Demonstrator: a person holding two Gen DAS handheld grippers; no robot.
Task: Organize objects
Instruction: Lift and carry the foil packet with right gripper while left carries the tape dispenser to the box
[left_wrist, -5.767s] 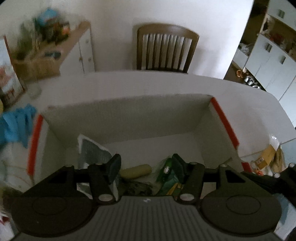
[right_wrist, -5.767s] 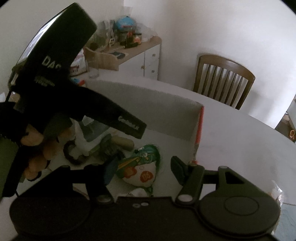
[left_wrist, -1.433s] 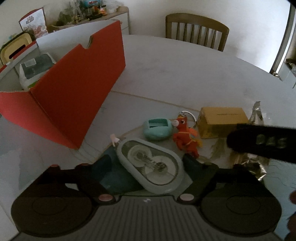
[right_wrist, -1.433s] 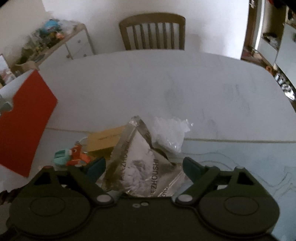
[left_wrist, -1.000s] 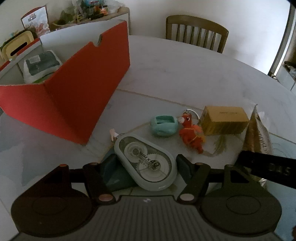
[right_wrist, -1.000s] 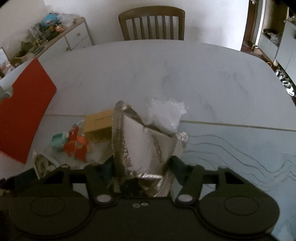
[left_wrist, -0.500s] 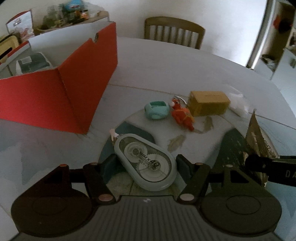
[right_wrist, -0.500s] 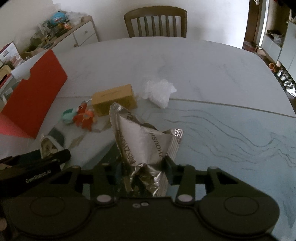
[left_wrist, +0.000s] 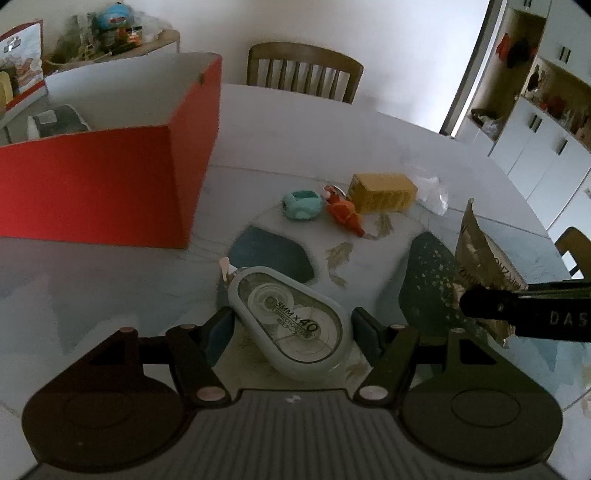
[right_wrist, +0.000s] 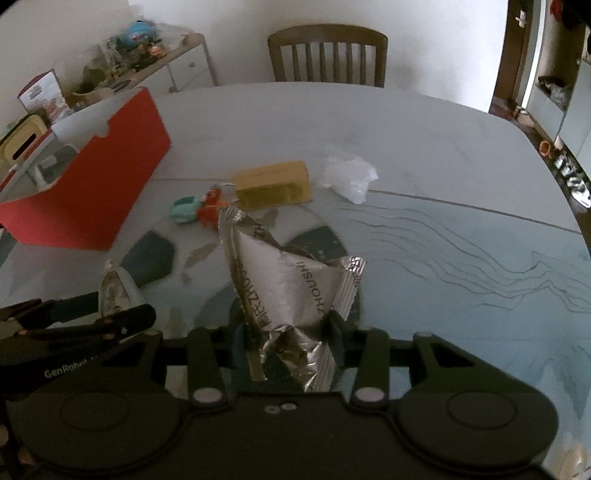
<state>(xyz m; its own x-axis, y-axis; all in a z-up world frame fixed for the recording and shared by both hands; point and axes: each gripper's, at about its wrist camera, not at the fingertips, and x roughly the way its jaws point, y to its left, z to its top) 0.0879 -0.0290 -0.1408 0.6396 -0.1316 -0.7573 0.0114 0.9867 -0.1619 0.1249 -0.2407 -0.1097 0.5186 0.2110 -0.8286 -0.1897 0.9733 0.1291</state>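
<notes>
The left hand-held gripper (left_wrist: 291, 328) is gripping a correction tape dispenser (left_wrist: 290, 319) above the desk (left_wrist: 369, 147), right of the red box (left_wrist: 110, 181). The right hand-held gripper (right_wrist: 290, 332), its jaws just closing, is pinching a silver foil packet (right_wrist: 284, 284) clear of the desk.

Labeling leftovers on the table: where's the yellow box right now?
The yellow box lies on the table, right of the orange toy and teal item, left of the crumpled clear plastic; the left wrist view shows it beyond the correction tape.
</notes>
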